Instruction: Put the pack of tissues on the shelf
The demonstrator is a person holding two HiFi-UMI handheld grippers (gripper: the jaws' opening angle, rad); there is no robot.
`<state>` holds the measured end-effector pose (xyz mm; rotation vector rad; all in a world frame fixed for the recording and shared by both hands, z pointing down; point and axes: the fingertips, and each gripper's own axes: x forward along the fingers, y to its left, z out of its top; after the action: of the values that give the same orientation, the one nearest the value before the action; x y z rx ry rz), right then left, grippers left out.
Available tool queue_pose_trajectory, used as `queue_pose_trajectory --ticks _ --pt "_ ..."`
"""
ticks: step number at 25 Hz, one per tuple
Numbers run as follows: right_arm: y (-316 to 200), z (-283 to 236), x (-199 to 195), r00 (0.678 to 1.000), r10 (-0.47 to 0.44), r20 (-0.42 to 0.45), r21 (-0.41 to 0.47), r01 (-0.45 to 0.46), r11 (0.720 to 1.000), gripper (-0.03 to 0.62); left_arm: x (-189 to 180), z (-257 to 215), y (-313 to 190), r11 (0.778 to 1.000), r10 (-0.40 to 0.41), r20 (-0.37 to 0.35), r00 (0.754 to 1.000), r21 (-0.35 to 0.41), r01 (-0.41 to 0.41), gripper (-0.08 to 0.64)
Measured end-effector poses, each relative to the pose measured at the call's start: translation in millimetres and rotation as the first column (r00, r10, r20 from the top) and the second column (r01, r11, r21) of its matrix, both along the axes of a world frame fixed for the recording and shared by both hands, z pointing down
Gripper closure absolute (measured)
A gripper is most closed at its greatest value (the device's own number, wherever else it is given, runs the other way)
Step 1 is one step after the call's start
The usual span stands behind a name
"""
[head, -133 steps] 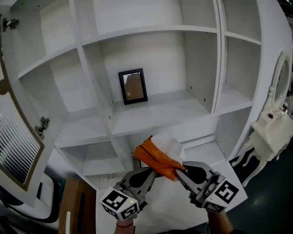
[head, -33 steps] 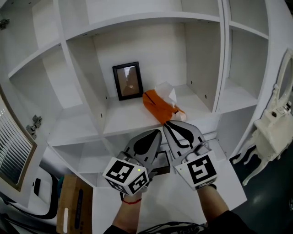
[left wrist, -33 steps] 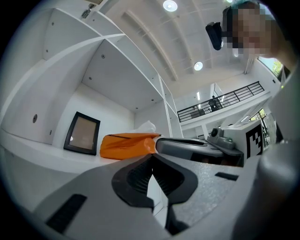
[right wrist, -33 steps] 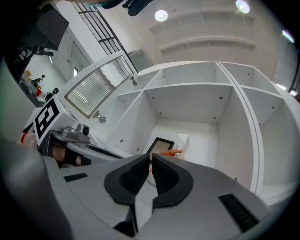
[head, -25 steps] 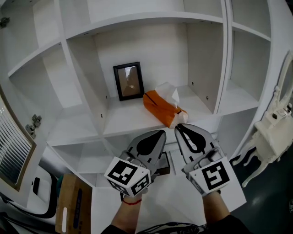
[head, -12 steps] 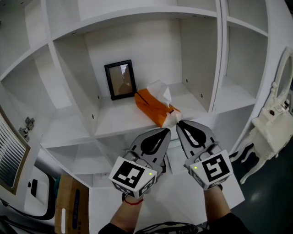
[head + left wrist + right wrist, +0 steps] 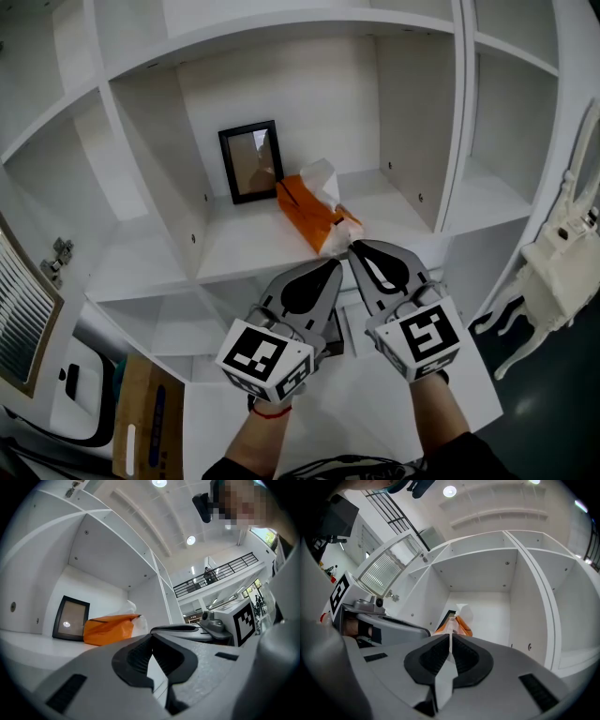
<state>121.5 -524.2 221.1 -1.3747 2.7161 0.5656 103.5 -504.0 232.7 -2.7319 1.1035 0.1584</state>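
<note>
Orange tissue pack [image 7: 307, 210] runs back-left to front-right.

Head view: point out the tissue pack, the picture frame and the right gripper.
tissue pack [image 7: 305, 208], head view, on its orange wrapper.
picture frame [image 7: 251, 161], head view, on the middle of its pane.
right gripper [image 7: 354, 247], head view, at the tips of its two jaws.

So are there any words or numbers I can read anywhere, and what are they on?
No readable words or numbers anywhere.
Orange plastic tissue pack: no print visible.
Black picture frame: no writing.
Left tool, right tool: only black-and-white square marker patterns, no letters.
</note>
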Motion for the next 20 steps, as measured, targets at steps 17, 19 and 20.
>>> queue_pose_trajectory --ticks 17,19,20 --pt "-20 0 -14 1.0 0.002 -0.019 -0.039 -0.003 0.999 0.574 -11 4 -6 0.999 -0.032 -0.01 0.999 -0.009 0.032 0.554" --pt "-18 1 -14 1.0 -0.005 -0.011 -0.046 0.004 0.999 0.574 -11 5 -5 0.999 -0.033 -0.012 0.999 -0.011 0.032 0.554" --pt "-16 0 -14 1.0 -0.009 -0.002 -0.042 0.009 0.999 0.574 -12 6 -5 0.999 -0.034 -0.014 0.999 -0.013 0.034 0.554"
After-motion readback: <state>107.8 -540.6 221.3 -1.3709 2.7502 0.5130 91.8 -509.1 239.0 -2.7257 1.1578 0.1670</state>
